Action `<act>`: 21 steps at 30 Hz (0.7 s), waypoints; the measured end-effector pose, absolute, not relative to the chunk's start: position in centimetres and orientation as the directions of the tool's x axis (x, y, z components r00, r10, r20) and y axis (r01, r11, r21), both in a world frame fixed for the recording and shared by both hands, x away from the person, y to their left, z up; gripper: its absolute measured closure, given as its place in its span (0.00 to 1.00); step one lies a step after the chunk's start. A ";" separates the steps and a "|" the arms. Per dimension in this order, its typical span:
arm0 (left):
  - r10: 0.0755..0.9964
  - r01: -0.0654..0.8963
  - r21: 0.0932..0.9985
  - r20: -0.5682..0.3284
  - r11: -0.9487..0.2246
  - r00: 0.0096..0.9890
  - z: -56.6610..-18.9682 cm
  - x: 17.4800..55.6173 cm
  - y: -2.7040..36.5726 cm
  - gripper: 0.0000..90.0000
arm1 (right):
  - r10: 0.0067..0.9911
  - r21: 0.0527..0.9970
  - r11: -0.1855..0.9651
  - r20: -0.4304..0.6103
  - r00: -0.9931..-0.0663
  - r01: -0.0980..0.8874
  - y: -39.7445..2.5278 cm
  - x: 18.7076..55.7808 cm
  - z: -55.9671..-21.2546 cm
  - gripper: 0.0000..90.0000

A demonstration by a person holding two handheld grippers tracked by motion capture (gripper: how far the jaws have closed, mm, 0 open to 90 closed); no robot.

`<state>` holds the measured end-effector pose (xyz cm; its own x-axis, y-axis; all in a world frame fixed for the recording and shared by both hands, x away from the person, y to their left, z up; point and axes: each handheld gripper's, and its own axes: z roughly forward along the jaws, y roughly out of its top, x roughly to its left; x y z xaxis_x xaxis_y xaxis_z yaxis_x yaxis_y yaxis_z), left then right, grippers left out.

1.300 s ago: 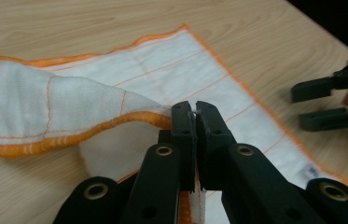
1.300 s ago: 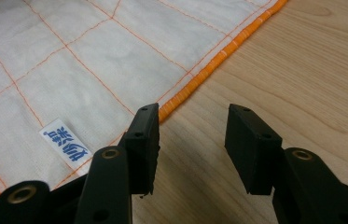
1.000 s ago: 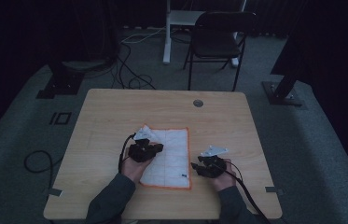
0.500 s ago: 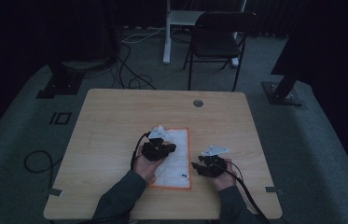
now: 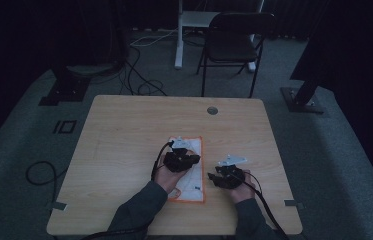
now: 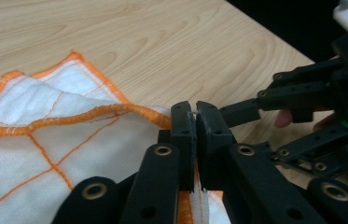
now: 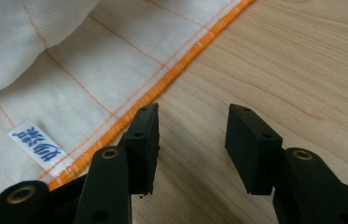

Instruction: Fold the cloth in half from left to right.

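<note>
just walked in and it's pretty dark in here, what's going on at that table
A person at a wooden table is folding a white cloth with orange edging, working with tongs in each hand. The left tongs are shut on the cloth's orange hem, carrying that edge over the rest of the cloth. The right tongs are open and empty, resting on bare wood just beside the cloth's edge, near its small blue-lettered label.

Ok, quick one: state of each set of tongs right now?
Left tongs: closed, pinching the orange-hemmed edge of the white cloth.
Right tongs: open, holding nothing, over the bare table beside the cloth's edge.
</note>
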<state>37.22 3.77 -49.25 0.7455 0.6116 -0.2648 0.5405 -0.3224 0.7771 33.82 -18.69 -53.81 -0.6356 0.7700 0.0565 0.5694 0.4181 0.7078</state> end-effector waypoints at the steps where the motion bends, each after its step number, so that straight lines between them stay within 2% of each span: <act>1: 0.609 0.545 0.778 -0.276 -0.313 0.744 -49.3 37.3 3.9 0.88 | 0.774 0.706 0.417 0.054 -0.631 0.573 -18.7 33.8 -53.8 0.61; 3: 0.610 0.554 0.775 -0.289 -0.303 0.738 -49.1 37.3 4.4 0.82 | 0.779 0.704 0.411 0.060 -0.625 0.580 -18.8 33.9 -53.9 0.61; 6: 0.609 0.553 0.783 -0.297 -0.286 0.735 -48.6 37.0 5.2 0.79 | 0.780 0.707 0.406 0.061 -0.622 0.579 -18.9 33.9 -53.8 0.61; 10: 0.628 0.531 0.790 -0.251 -0.307 0.737 -47.9 36.3 6.4 0.78 | 0.778 0.713 0.408 0.056 -0.625 0.571 -18.9 33.9 -53.8 0.61; 21: 0.701 0.564 0.762 -0.211 -0.318 0.681 -49.4 34.5 10.6 0.76 | 0.778 0.710 0.408 0.059 -0.626 0.574 -18.8 33.8 -53.8 0.61</act>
